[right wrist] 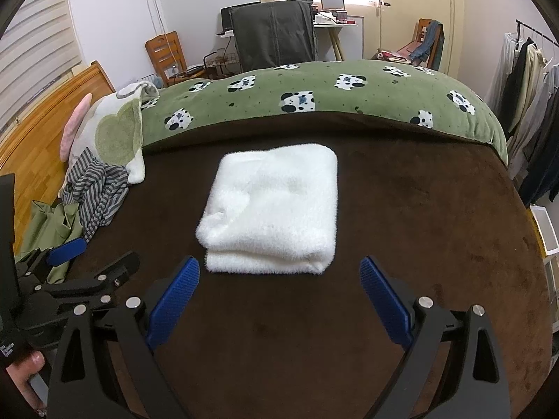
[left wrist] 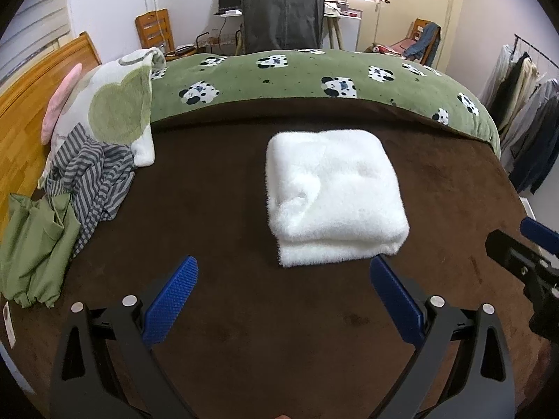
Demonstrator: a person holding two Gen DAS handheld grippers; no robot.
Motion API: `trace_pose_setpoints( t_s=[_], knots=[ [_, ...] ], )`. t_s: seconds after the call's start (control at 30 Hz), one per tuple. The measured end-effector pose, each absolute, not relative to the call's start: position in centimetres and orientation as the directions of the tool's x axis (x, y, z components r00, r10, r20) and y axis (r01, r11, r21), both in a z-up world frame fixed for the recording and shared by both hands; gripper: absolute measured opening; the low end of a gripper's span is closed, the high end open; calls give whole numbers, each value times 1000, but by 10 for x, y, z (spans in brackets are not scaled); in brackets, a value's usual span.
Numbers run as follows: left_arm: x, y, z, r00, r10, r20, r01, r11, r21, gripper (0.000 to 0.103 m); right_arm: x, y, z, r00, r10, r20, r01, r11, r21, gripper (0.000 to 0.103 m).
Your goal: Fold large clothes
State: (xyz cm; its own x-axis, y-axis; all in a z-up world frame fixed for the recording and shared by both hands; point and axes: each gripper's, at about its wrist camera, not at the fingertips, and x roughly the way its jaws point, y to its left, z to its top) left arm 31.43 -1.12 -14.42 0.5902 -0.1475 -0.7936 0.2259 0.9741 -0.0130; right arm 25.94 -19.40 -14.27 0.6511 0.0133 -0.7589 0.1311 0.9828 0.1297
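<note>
In the left wrist view, the left gripper [left wrist: 283, 272] is hovering with its blue fingers spread wide and holding nothing, just short of the folded white fleece garment [left wrist: 332, 197] lying on the brown blanket [left wrist: 209, 209]. In the right wrist view, the right gripper [right wrist: 279, 272] is likewise hanging wide apart and empty before that garment [right wrist: 272, 207], which is sitting mid-bed with the green cow-print duvet [right wrist: 314, 101] lying behind it.

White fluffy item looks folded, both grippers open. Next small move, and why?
Probably swing the left gripper toward the crumpled grey striped garment at the left of the brown bed cover. The white fluffy folded cloth already lies in a neat stack, both the left and the right gripper are open and empty, and the striped piece with the green garment beside it remains unfolded.
</note>
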Motion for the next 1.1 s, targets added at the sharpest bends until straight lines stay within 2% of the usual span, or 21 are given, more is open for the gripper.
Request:
trace_pose_setpoints(
  t_s=[1.1],
  knots=[
    [318, -6, -132, 597, -153, -788, 274, 962, 21, 96, 260, -195, -141, 643, 23, -766, 106, 987, 119, 92]
  ],
)
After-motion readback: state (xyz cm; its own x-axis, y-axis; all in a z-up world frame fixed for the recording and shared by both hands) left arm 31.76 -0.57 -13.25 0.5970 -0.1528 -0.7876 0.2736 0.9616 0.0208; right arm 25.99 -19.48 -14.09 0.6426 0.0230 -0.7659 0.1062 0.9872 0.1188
